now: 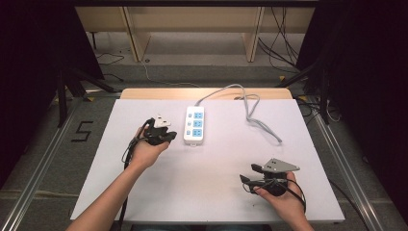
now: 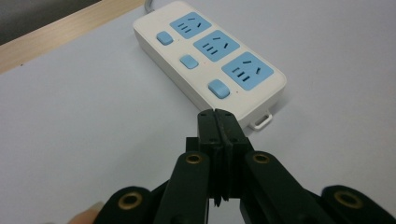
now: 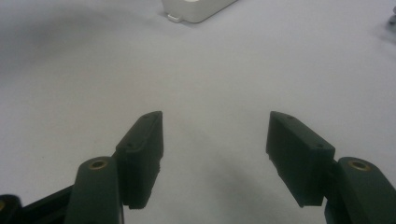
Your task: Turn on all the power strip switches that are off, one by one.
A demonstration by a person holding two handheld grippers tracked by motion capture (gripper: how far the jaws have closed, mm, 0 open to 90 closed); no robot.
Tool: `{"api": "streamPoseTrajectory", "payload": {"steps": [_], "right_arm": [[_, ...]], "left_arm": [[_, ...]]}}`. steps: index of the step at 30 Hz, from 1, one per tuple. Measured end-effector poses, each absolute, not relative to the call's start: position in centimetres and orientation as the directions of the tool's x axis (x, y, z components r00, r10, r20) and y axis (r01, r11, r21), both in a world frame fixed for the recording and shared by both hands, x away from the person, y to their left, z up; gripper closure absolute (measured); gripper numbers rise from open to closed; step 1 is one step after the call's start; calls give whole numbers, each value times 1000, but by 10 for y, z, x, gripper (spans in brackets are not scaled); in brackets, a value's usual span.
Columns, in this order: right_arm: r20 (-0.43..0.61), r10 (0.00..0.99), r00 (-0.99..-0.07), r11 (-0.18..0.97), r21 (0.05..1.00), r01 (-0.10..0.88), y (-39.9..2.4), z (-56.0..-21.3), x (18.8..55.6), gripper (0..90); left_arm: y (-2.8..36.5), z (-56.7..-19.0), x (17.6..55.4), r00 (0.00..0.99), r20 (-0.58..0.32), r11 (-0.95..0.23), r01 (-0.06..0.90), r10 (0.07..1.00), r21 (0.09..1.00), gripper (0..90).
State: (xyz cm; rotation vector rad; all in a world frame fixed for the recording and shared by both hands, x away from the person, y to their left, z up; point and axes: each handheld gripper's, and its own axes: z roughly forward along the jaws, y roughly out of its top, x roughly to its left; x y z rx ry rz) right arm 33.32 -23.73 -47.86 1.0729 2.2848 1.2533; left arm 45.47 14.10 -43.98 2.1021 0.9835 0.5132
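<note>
A white power strip (image 1: 195,125) with three blue sockets lies lengthwise near the middle back of the white mat; its grey cable (image 1: 250,108) loops off to the right and back. In the left gripper view the strip (image 2: 210,60) lies just beyond my left gripper (image 2: 218,116), whose jaws are pressed together with nothing between them. From above, that left gripper (image 1: 169,135) sits just left of the strip's near end, apart from it. My right gripper (image 1: 248,175) rests near the front right of the mat, jaws wide apart and empty (image 3: 215,135), pointing toward the strip's near end (image 3: 196,10).
The white mat (image 1: 211,192) covers a wooden table whose back edge (image 1: 144,93) shows. Metal rails run along both sides of the table. Cables lie on the floor behind. A black "5" mark (image 1: 82,131) is on the floor at left.
</note>
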Motion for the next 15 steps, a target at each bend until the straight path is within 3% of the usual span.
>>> {"api": "streamPoseTrajectory", "payload": {"steps": [15], "right_arm": [[76,737,-671,327,829,453,-236,-479,333,370]], "left_arm": [[124,-426,490,621,95,-463,465,778,755,895]]}}
